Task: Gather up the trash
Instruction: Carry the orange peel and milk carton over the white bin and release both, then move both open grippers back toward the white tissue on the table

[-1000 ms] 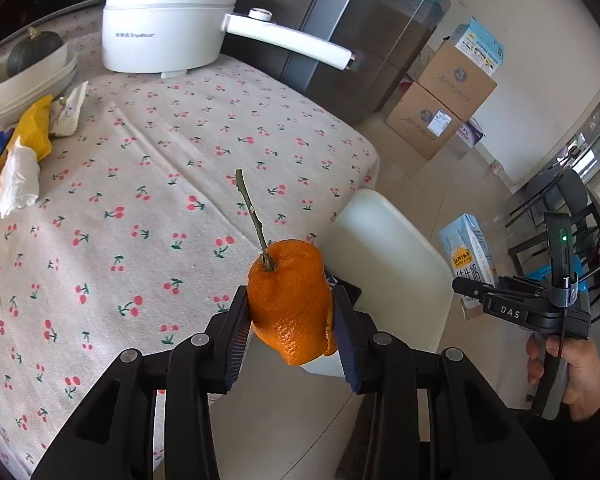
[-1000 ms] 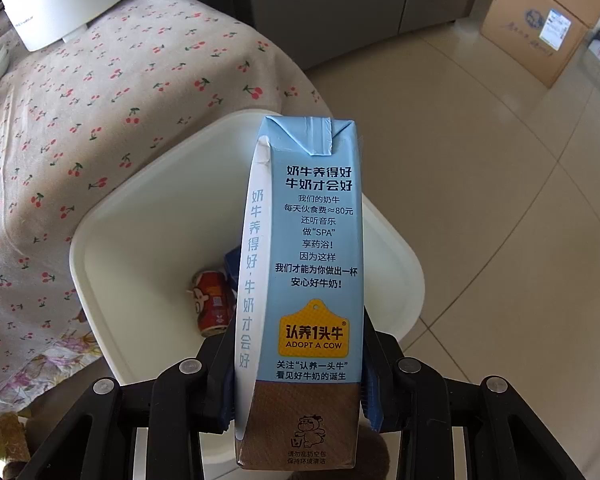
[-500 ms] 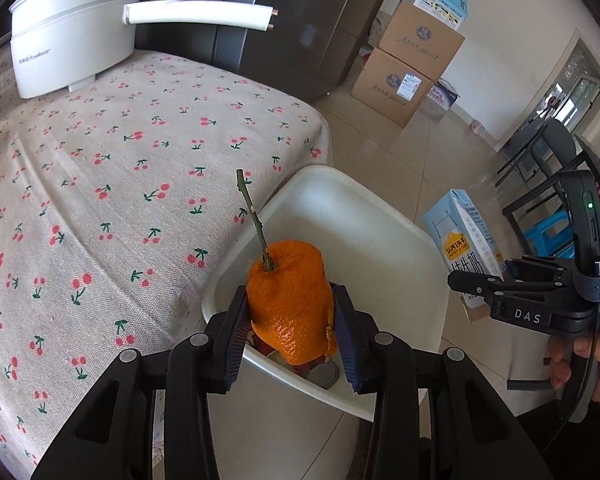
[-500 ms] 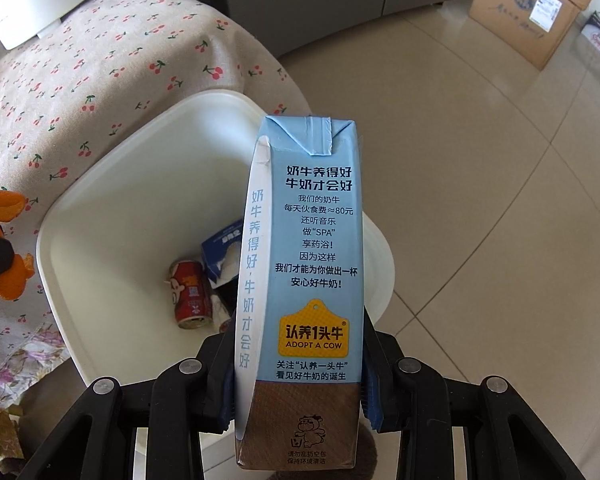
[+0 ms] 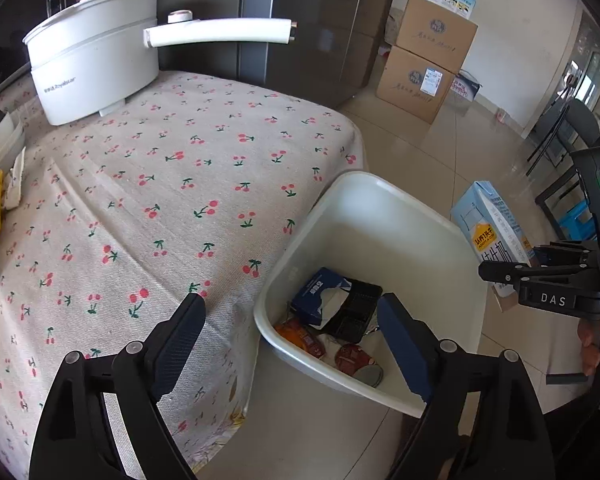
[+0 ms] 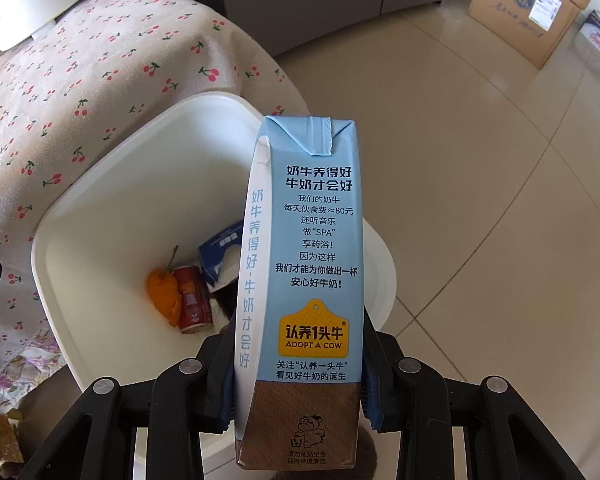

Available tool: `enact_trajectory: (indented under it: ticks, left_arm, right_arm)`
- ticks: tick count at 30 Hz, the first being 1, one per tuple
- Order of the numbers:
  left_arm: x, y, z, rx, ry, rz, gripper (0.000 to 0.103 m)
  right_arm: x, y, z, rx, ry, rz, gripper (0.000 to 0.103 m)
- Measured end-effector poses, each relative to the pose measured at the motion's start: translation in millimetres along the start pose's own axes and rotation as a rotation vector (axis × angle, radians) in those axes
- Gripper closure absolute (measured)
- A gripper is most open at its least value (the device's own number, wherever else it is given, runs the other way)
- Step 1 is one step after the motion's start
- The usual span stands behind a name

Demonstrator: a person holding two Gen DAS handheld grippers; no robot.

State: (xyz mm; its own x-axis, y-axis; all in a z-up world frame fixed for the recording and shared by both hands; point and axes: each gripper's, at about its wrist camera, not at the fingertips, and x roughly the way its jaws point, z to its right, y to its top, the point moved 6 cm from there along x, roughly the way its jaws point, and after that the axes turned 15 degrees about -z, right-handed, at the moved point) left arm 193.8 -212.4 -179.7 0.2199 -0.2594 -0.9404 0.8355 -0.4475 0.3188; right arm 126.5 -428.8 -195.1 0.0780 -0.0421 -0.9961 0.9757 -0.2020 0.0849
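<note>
Left tool (image 5: 292, 344): jaws have just been opening and now stand wide, nothing between them. It is held above the near rim of the white bin (image 5: 440, 240), which stands on the floor against the corner of the cloth-covered bench (image 5: 172, 184).

The orange peel (image 6: 163, 292), stem attached, is seen in the right wrist view lying on the bin floor, touching a red can (image 6: 192, 300), with a blue tissue packet (image 6: 220, 256) just beside.

Right tool (image 6: 296, 384): jaws closed on the lower end of the milk carton (image 6: 312, 280), pads pressed on its two narrow sides. Carton long axis runs along the fingers, folded top pointing away from the hand.

Relation governing the next move: the carton is held at the bin's far rim, away from the bench, partly over the opening and partly over the floor tiles. The bin interior lies to the carton's bench side. Judged: a short shift toward the bench is needed before release, otherwise the carton may strike the rim or fall outside. The right hand is the one placed for this; the left tool is empty.
</note>
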Motion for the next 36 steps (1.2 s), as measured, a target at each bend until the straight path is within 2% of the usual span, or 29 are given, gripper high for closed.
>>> enact_trajectory:
  ticks: [6, 7, 8, 10, 25, 28, 36]
  left_arm:
    - [-15.0, -7.0, -28.3, -0.069, 0.015, 0.009, 0.011]
    - [-18.0, -8.2, -33.2, -0.079, 0.02, 0.012, 0.009]
    - [-20.9, -9.3, -37.9, -0.088, 0.024, 0.014, 0.009]
    - [-25.7, -11.2, -45.8, -0.105, 0.027, 0.018, 0.008]
    - [-62.3, -29.8, -96.0, -0.204, 0.064, 0.053, 0.004]
    - [-69.9, -36.4, -108.0, -0.229, 0.084, 0.057, 0.0]
    - [-95.3, -50.7, -140.7, -0.284, 0.122, 0.077, 0.0]
  right_arm:
    - [-4.4, 4.5, -7.0, 0.002, -0.015, 0.021, 0.061]
    - [-6.2, 6.3, -6.5, 0.013, -0.023, 0.026, 0.051]
    - [-8.3, 7.8, -7.1, 0.02, -0.02, 0.029, 0.033]
    - [-14.3, 9.8, -8.2, 0.029, 0.001, 0.05, 0.024]
    - [-23.6, 13.9, -44.3, -0.03, 0.045, 0.03, 0.024]
    - [-28.2, 17.5, -57.2, -0.051, 0.052, 0.036, 0.023]
    - [-36.9, 29.0, -103.5, -0.132, 0.028, 0.048, 0.02]
